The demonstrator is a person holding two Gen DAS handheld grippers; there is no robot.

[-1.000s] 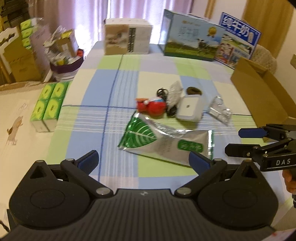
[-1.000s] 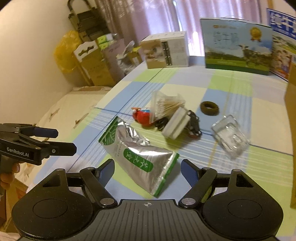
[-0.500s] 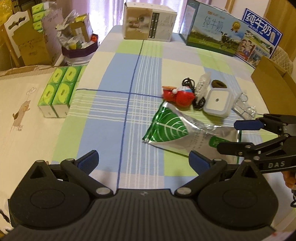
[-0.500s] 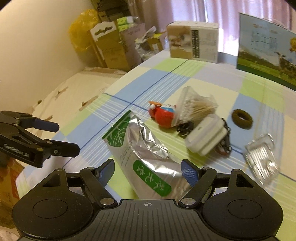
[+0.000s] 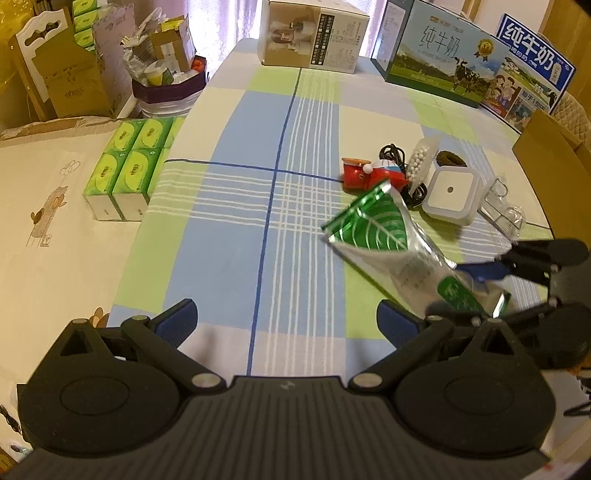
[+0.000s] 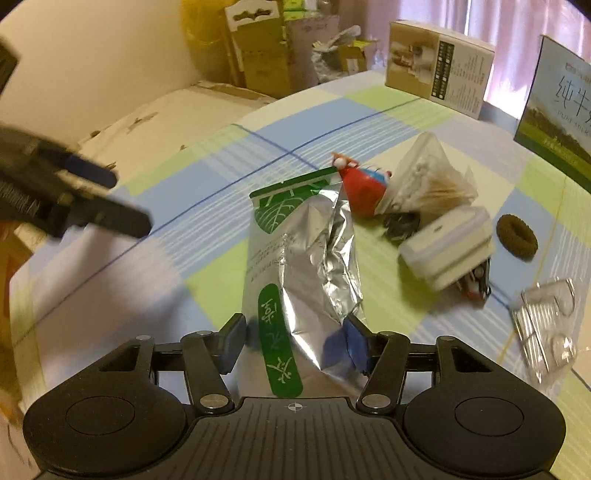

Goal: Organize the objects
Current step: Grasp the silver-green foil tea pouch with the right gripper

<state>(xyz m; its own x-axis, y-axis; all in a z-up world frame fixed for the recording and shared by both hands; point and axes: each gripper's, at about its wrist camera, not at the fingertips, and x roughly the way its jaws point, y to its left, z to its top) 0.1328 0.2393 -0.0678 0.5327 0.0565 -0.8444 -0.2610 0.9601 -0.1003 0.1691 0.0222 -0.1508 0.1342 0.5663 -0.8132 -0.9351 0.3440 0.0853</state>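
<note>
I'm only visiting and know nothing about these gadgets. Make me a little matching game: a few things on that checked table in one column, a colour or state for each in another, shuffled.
Things:
1. foil pouch
2. hair tie
3. toy figure
4. left gripper

States:
a. brown ring lying flat on the cloth
b. open, holding nothing
c. mostly red, beside the bag of cotton swabs
d. between the right gripper's fingers

Pairs: 1-d, 2-a, 3-c, 4-b

Warm dim indoor light, backlit curtains (image 5: 236,14); strong fisheye bending at edges; motion blur on left gripper (image 6: 110,199).
</note>
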